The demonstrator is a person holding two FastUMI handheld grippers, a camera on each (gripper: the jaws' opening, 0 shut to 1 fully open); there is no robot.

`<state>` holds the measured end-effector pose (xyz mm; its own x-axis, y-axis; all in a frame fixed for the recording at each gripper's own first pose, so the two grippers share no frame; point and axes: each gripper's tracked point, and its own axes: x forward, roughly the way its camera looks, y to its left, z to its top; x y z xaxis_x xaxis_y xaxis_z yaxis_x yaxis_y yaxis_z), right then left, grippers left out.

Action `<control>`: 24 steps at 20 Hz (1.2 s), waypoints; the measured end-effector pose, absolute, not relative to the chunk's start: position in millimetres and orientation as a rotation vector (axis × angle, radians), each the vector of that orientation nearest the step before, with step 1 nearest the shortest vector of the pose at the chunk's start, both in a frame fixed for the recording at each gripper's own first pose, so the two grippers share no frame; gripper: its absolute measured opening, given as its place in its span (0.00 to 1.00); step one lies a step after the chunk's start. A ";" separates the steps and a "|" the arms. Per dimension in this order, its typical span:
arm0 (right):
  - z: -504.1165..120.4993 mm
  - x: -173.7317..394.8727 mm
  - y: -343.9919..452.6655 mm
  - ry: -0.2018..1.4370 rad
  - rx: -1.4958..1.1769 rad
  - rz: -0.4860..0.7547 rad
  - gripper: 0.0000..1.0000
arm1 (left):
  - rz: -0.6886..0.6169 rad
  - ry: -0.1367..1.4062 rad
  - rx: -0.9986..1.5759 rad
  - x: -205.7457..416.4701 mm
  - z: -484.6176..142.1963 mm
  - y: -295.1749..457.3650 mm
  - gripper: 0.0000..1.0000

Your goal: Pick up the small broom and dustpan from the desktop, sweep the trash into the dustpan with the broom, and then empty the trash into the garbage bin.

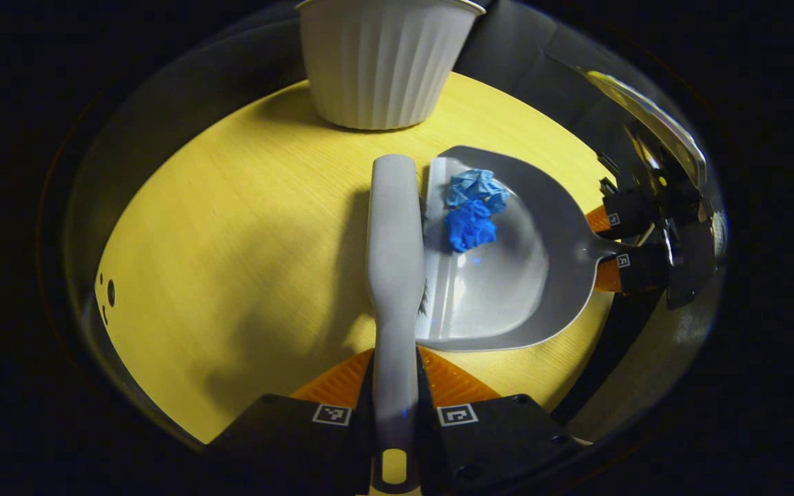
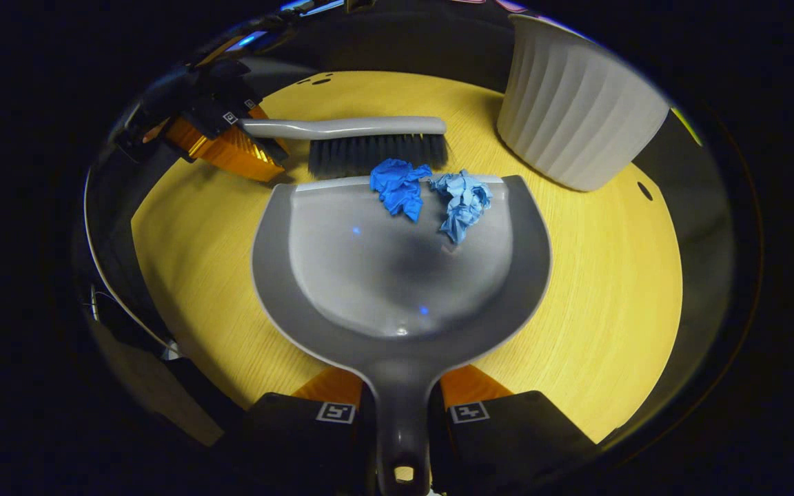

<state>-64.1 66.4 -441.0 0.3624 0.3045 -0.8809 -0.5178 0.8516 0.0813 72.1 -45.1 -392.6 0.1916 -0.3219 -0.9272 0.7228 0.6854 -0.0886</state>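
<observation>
Left gripper (image 1: 394, 406) clamps the broom (image 1: 393, 234), right gripper (image 2: 402, 413) clamps the dustpan (image 2: 397, 275). Blue paper wads (image 2: 430, 194) are inside the pan. Only tipping into the bin (image 2: 576, 117) remains

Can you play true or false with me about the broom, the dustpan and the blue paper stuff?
1. Two blue paper wads lie in the dustpan. True.
2. The broom lies alone on the table. False: the left gripper holds its handle.
3. The right gripper holds the dustpan's handle. True.
4. The white ribbed bin is tipped over. False: it stands upright.
</observation>
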 end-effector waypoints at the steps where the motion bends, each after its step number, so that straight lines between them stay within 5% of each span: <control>1: -440.8 -66.0 68.2 1.067 -0.217 0.538 0.35 | -0.742 1.162 0.405 75.1 -393.0 -33.3 0.30; 9: -432.4 -62.6 83.0 1.076 -0.108 0.449 0.35 | -0.669 1.169 0.362 85.6 -409.0 12.3 0.31; 24: -422.9 -13.3 88.9 0.918 -0.004 0.095 0.34 | -0.654 1.223 0.446 70.6 -432.4 27.4 0.34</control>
